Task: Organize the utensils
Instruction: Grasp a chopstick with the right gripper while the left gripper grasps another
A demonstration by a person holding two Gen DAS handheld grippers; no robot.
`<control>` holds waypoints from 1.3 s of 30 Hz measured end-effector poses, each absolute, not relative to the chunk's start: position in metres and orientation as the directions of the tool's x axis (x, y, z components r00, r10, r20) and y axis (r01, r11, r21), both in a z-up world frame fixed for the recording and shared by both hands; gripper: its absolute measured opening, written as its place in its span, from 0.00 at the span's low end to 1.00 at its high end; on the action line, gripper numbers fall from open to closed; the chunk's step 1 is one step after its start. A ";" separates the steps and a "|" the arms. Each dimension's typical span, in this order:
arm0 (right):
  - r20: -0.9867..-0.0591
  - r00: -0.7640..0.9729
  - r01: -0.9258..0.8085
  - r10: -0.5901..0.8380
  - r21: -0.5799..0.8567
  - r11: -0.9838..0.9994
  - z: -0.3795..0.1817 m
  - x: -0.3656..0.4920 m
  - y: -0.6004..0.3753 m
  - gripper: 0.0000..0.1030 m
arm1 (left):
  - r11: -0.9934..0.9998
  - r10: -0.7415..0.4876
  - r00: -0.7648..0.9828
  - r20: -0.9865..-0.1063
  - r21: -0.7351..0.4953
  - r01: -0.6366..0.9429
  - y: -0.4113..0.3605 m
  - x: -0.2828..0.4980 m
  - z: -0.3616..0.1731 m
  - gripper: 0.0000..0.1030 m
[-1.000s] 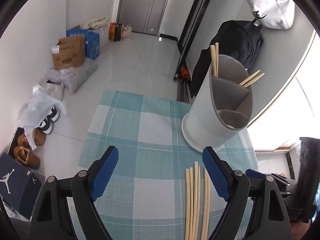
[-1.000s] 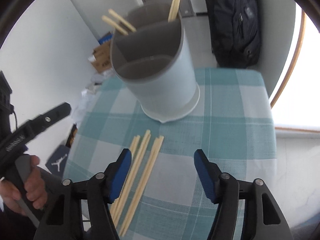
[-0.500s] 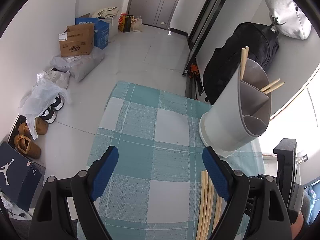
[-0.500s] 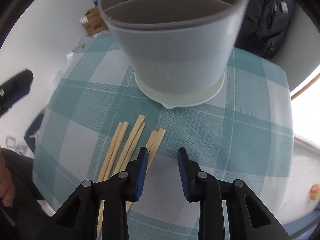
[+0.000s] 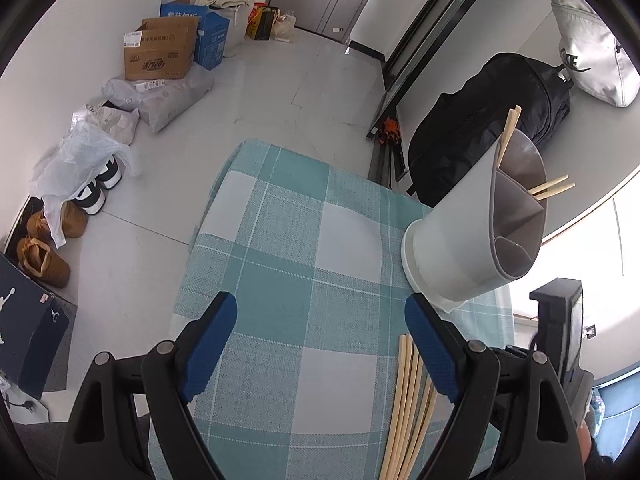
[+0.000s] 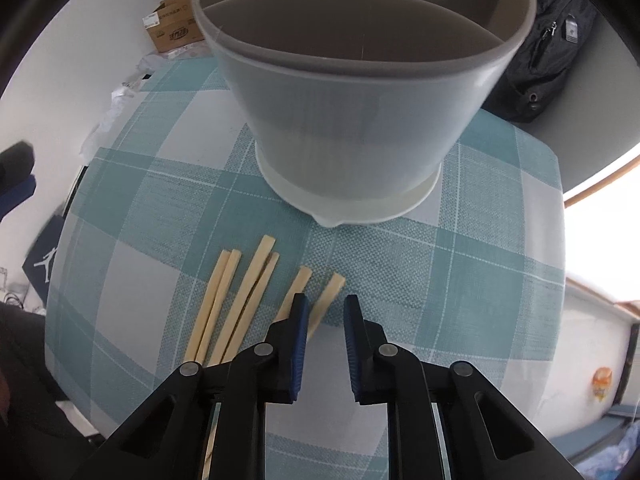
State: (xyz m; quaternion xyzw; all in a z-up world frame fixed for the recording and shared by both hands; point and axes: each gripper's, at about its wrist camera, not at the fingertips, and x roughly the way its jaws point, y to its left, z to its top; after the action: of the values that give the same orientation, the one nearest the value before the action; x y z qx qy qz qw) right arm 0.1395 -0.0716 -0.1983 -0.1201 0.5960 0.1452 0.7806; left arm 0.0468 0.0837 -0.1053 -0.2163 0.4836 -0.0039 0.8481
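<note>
Closing over the rightmost chopstick (image 6: 329, 295), the right gripper (image 6: 325, 312) had not yet pinched it.
6 chopsticks (image 6: 256, 284) lay near the holder (image 6: 356, 120); the left gripper (image 5: 320, 336) stood wide open, empty.

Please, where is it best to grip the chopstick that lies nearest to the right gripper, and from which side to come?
Probably from above, across its thin width, just below its blunt end. The rightmost chopstick lies flat on the checked cloth, slightly apart from its neighbour, so a finger fits on each side. The right gripper is closing with it between the jaws, not yet visibly pinched.
</note>
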 end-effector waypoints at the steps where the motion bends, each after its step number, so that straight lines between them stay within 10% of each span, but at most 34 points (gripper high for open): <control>1: -0.966 0.244 -0.364 0.081 -0.014 0.931 -0.199 0.142 -0.070 0.16 | 0.905 -0.218 0.529 -0.820 -0.372 -0.204 0.085 0.047 -0.106 0.80; 39: -0.635 0.539 -0.142 0.553 0.579 0.803 -0.112 0.115 -0.214 0.05 | 0.994 -0.113 0.322 -0.940 -0.104 0.045 0.003 0.033 -0.147 0.80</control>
State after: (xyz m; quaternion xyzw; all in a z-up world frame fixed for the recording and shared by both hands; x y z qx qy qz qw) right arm 0.1152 -0.2145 -0.1124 0.2373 0.4338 0.2057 0.8445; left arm 0.0327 0.0026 -0.1469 -0.0293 0.5802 -0.0484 0.8125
